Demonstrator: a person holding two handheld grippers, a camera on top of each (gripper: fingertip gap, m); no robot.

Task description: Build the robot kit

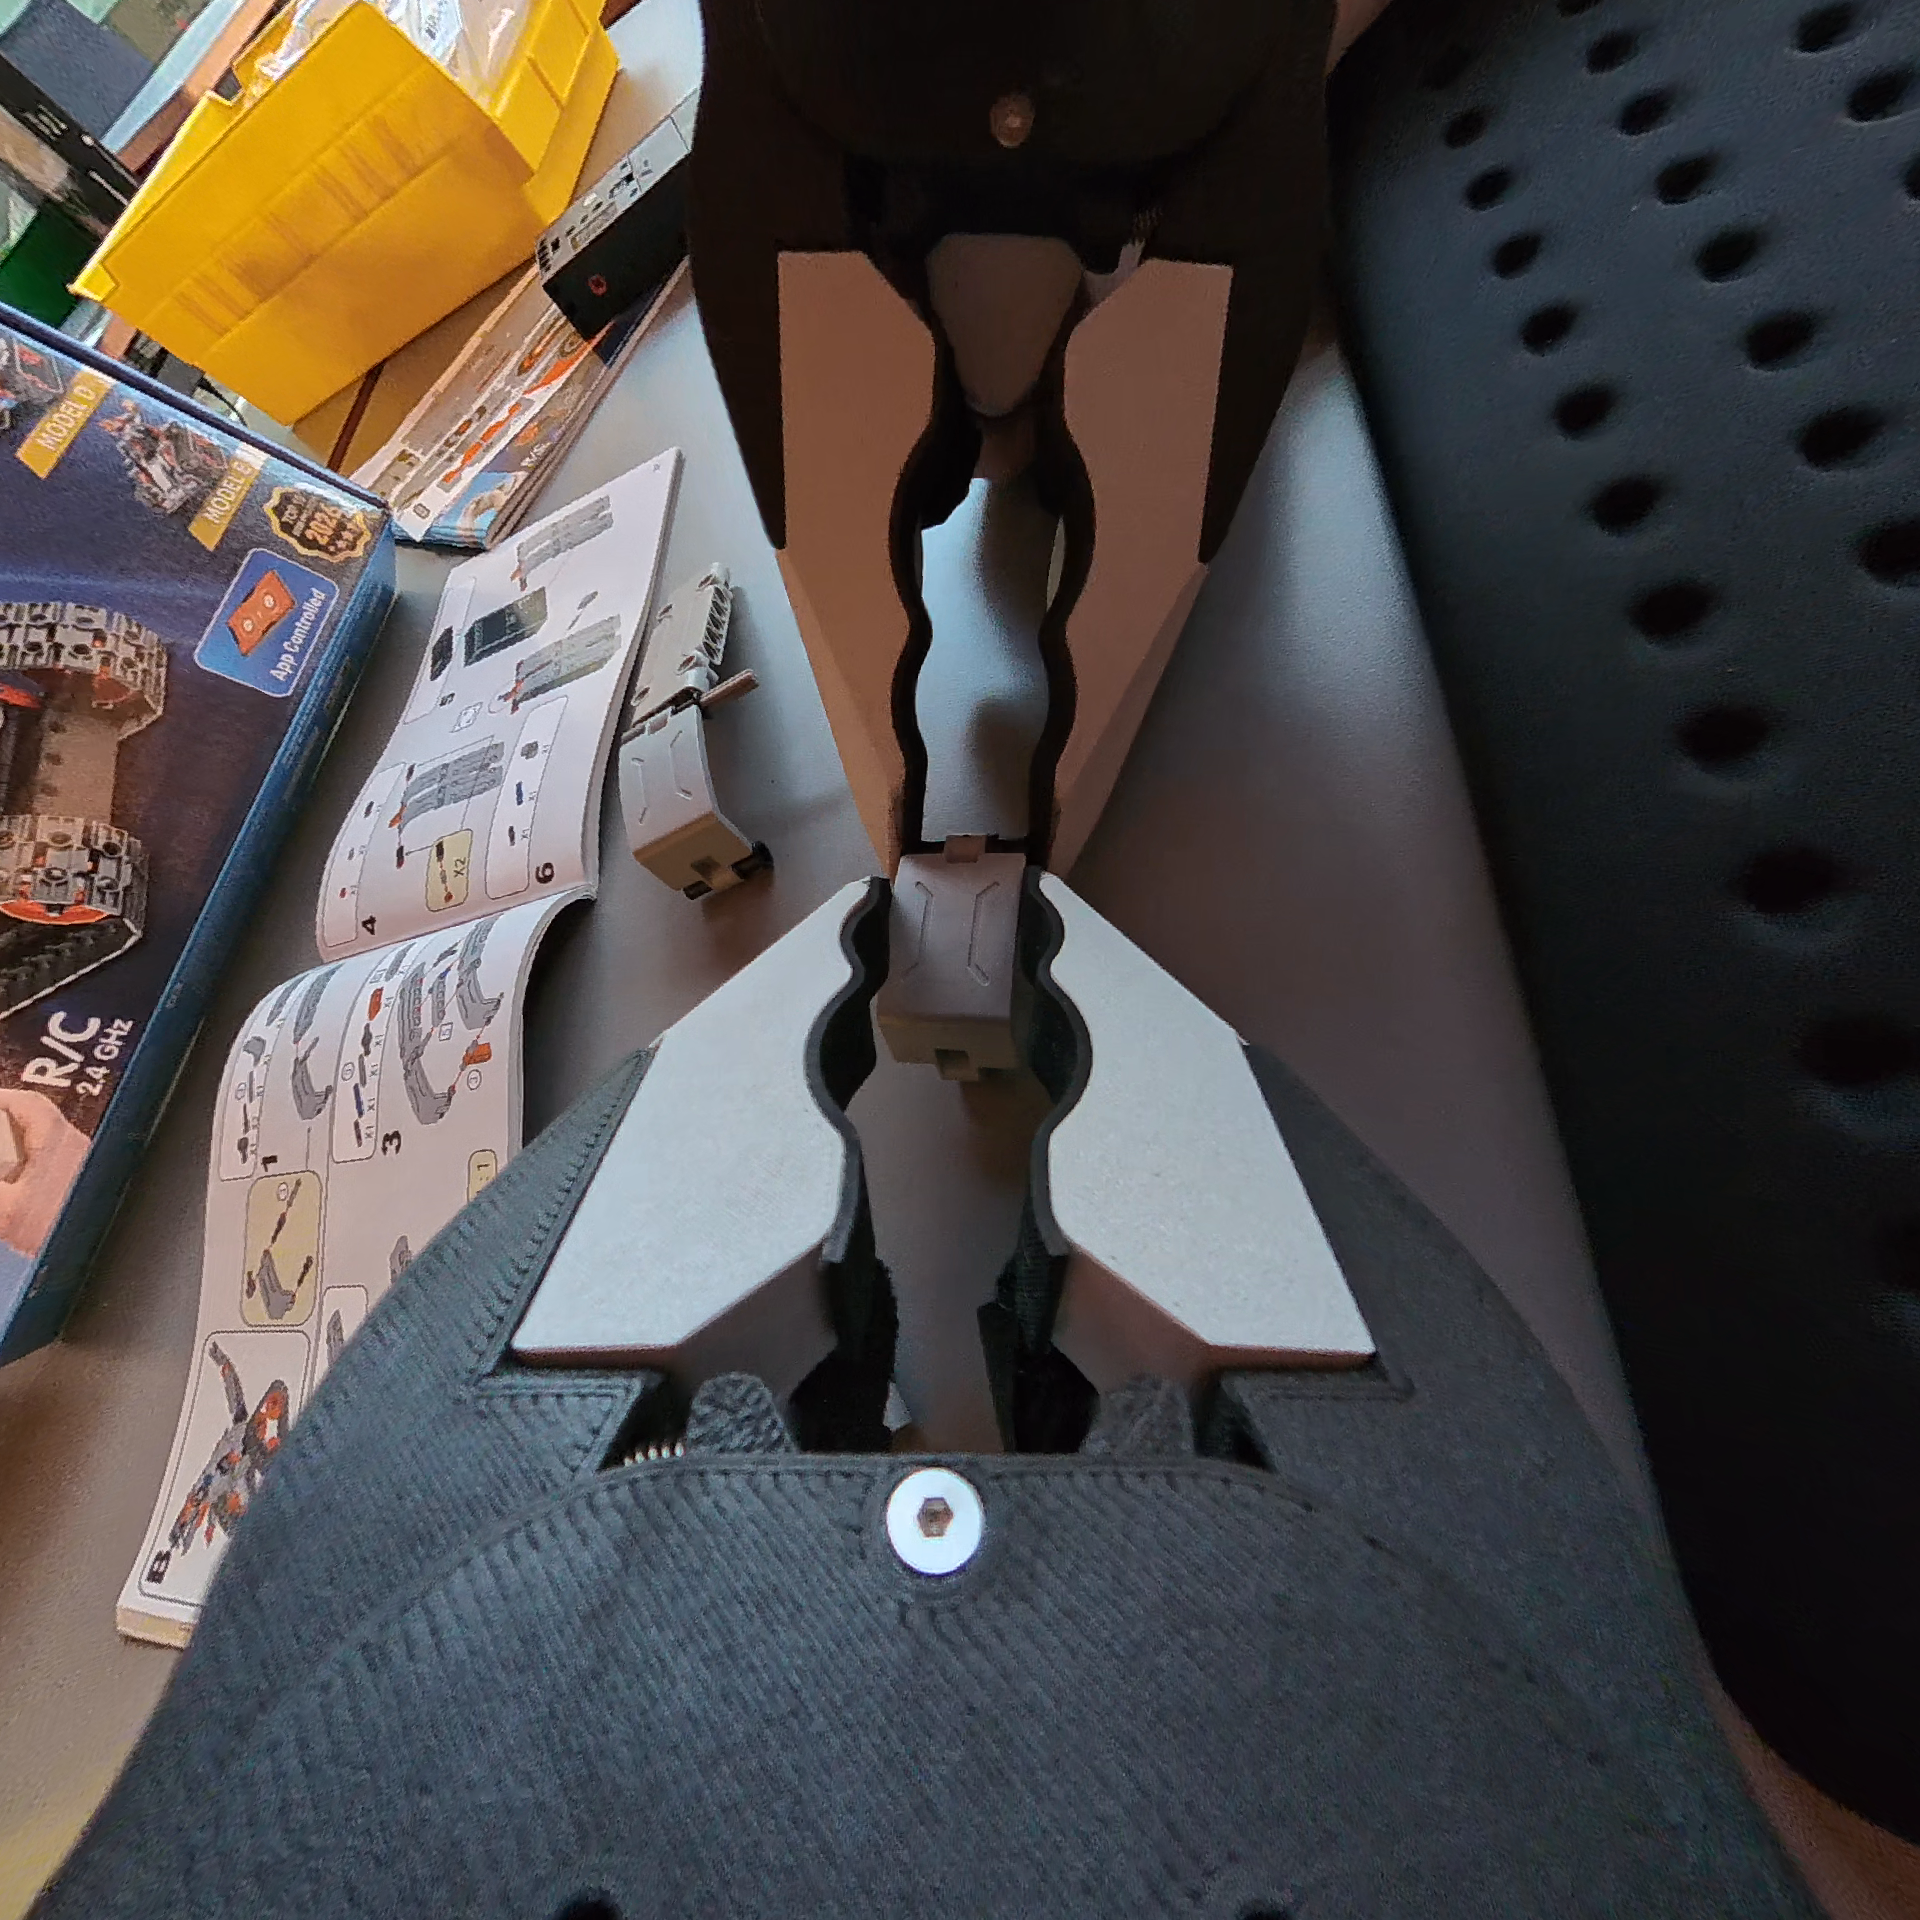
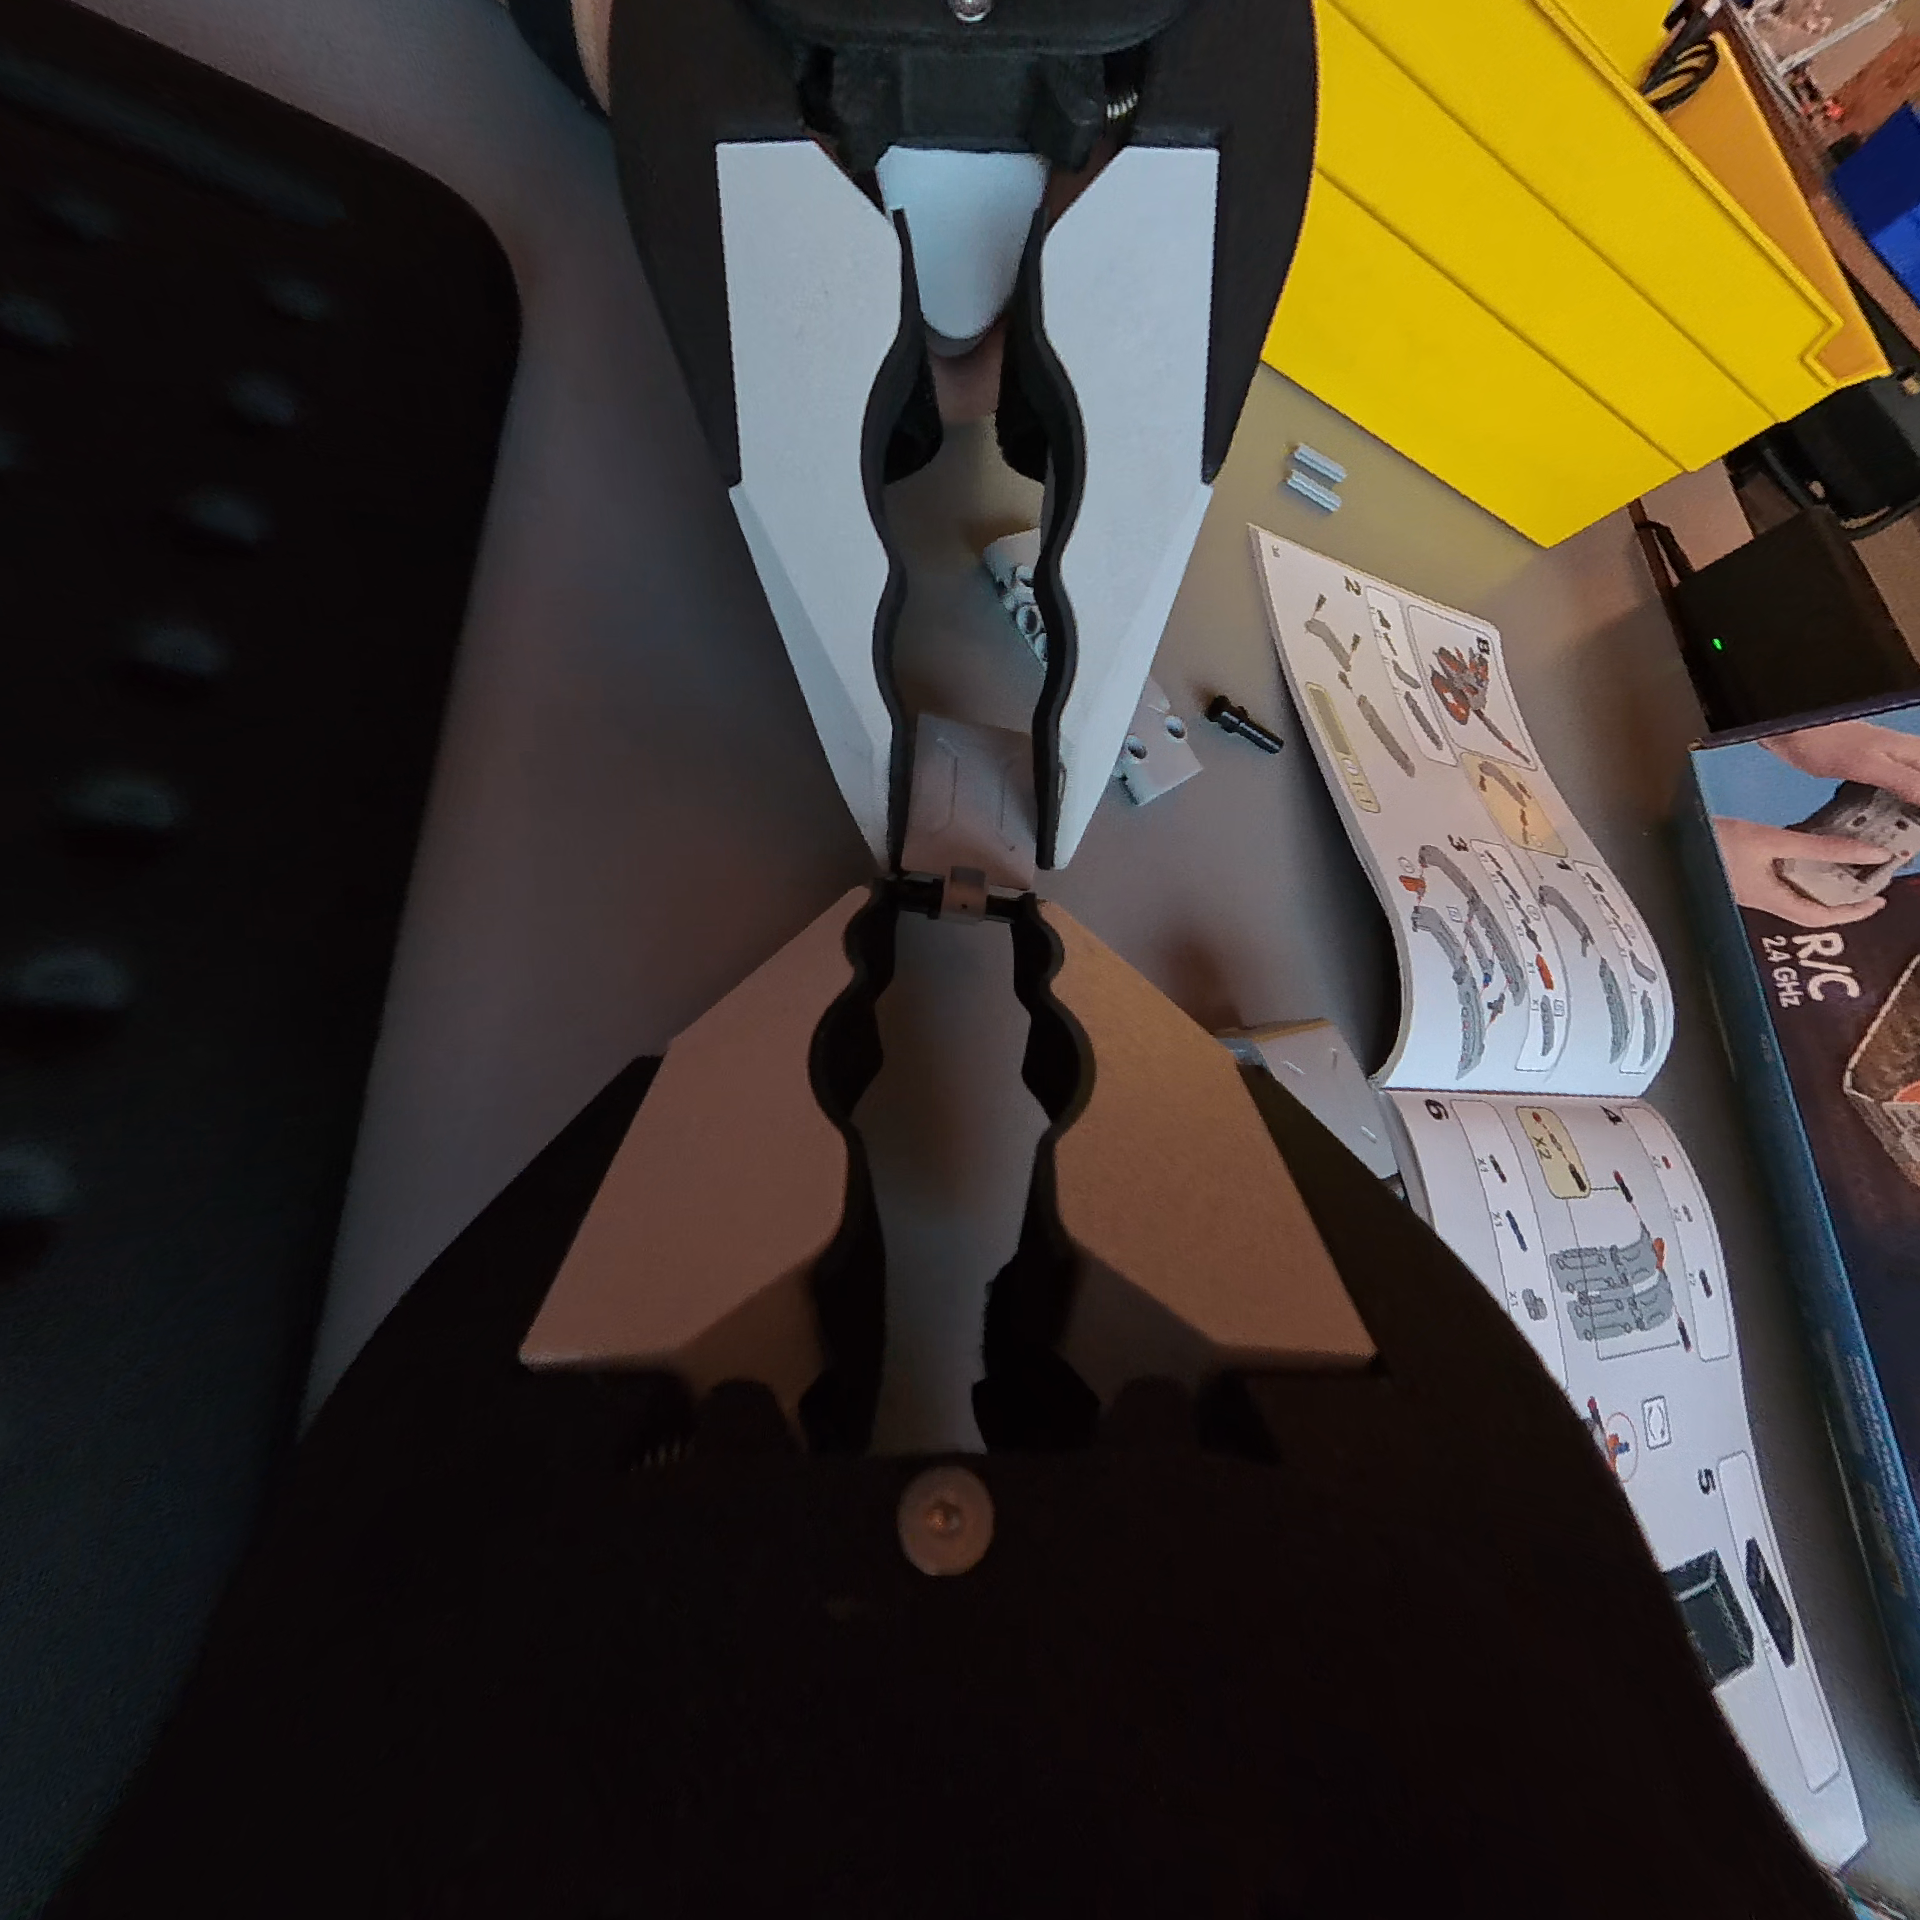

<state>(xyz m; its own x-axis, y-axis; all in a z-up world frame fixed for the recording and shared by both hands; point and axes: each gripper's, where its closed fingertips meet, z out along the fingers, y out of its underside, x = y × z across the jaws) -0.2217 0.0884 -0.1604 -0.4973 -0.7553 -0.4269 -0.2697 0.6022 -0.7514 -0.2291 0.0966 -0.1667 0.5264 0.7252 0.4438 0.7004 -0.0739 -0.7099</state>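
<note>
Grey curved brick (image 1: 951, 961) sits clamped in the left tongs (image 1: 954, 935). The right tongs (image 2: 961, 914), tip to tip with them, pinch a small connector (image 2: 964, 896) at the brick's end above the counter (image 1: 1299, 831).

Yellow bin (image 1: 343, 197), dark-blue box (image 1: 156, 748), grey curved block (image 1: 951, 961) between black-and-grey tongs (image 1: 954, 904).

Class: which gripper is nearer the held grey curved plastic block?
Left. The left gripper clamps the grey curved plastic block by its sides; the right gripper pinches only its pegged end.
</note>
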